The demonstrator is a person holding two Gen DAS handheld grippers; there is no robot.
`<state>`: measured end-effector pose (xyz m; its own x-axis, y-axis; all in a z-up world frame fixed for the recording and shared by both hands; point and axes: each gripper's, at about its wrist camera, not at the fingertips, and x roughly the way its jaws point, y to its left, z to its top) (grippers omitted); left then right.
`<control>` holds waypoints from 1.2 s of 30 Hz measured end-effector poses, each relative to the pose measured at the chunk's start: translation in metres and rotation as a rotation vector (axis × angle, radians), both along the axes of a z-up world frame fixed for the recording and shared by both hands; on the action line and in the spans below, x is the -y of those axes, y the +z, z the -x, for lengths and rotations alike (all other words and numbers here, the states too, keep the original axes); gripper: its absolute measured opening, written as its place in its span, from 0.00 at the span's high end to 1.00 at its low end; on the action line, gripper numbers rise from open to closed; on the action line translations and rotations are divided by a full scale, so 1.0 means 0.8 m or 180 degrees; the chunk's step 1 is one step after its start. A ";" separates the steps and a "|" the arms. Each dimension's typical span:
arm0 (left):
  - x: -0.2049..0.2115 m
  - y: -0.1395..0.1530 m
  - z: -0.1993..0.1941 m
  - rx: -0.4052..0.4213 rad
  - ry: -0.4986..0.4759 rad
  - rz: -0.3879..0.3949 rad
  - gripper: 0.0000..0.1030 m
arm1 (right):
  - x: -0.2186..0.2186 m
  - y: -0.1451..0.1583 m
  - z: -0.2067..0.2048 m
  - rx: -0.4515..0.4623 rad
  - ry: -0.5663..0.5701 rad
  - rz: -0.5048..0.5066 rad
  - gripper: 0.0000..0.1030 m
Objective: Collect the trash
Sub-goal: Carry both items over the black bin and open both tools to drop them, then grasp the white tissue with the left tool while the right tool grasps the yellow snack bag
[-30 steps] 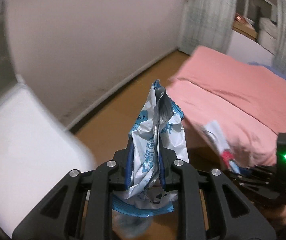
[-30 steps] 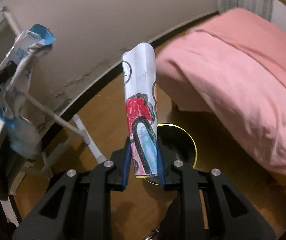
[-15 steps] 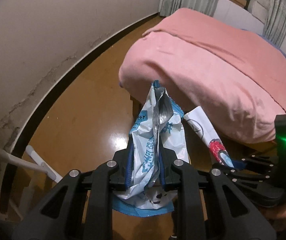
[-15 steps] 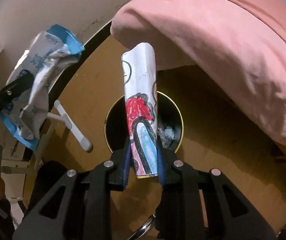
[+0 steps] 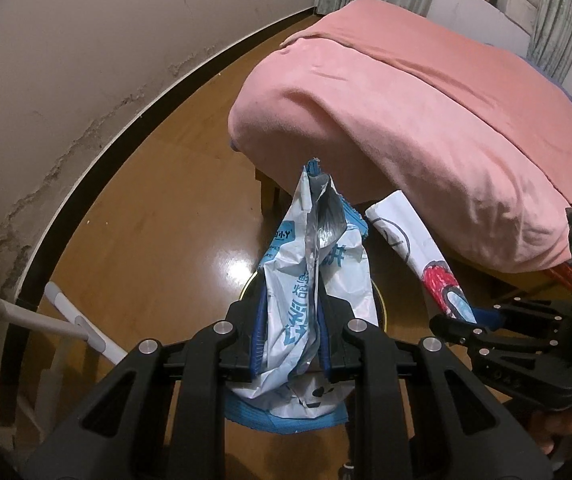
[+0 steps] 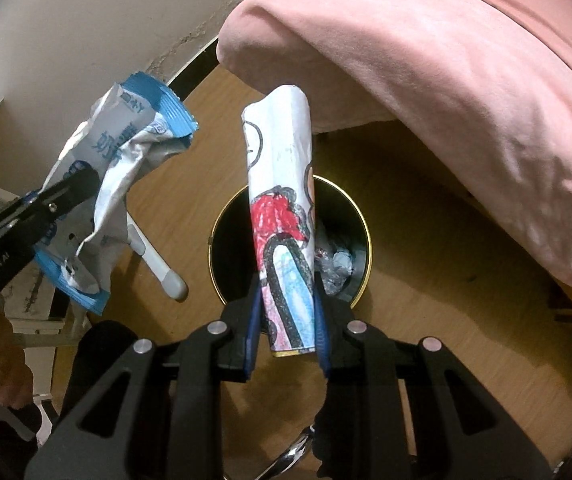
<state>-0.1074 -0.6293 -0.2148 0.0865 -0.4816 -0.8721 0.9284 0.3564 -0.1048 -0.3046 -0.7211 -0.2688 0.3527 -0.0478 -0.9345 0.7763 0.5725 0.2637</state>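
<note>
The left gripper [image 5: 292, 332] is clamped on a crumpled blue and white snack wrapper [image 5: 314, 280], which stands up at the lower centre of the left wrist view, its torn silver-lined top rising between the blue finger pads. In the right wrist view the same wrapper [image 6: 121, 184] hangs at the left of the frame, pinched in the black fingers of the left gripper.

The right gripper [image 6: 288, 320] is closed on a rolled sheet of paper [image 6: 281, 216] with a crayon drawing in red, blue and black; the roll stands upright in the centre of that frame. In the left wrist view the roll [image 5: 418, 252] slants across the right side, held by the right gripper [image 5: 470, 320] at the lower right.

Behind the roll in the right wrist view sits a round black bin [image 6: 360, 220] with a gold rim on the wooden floor [image 6: 446, 280], with crumpled litter [image 6: 338, 264] inside it. In the left wrist view only slivers of the bin's rim [image 5: 382, 300] show, behind the wrapper.

A bed with a pink cover [image 6: 466, 60] fills the upper right of both frames. A pale wall [image 5: 105, 40] with a dark skirting board curves across the upper left, and a white handle [image 6: 157, 256] lies at the left of the bin.
</note>
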 end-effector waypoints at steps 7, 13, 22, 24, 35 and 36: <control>0.004 -0.006 0.000 -0.0018 -0.0032 -0.0033 0.80 | 0.001 -0.001 0.001 0.0033 -0.0035 0.0011 0.57; 0.010 -0.017 0.003 -0.0075 -0.0097 -0.0108 0.70 | 0.007 0.013 0.012 0.0145 -0.0190 0.0117 0.28; 0.013 -0.016 0.019 -0.0027 -0.0196 -0.0120 0.29 | 0.015 0.023 0.026 0.0217 -0.0352 0.0156 0.28; 0.006 -0.003 0.023 -0.0007 -0.0228 -0.0099 0.28 | 0.013 0.026 0.025 0.0208 -0.0360 0.0192 0.28; -0.161 0.204 0.001 0.0645 -0.0078 0.0541 0.09 | -0.069 0.192 -0.038 0.0660 0.0177 0.0884 0.23; -0.193 0.223 -0.012 0.0783 0.0049 0.0580 0.08 | -0.087 0.212 -0.057 0.0738 0.0330 0.0928 0.23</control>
<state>-0.0974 -0.4753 -0.0361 0.2928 -0.6252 -0.7235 0.9285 0.3665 0.0590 -0.2588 -0.6514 -0.0994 0.5700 -0.2528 -0.7818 0.6492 0.7218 0.2399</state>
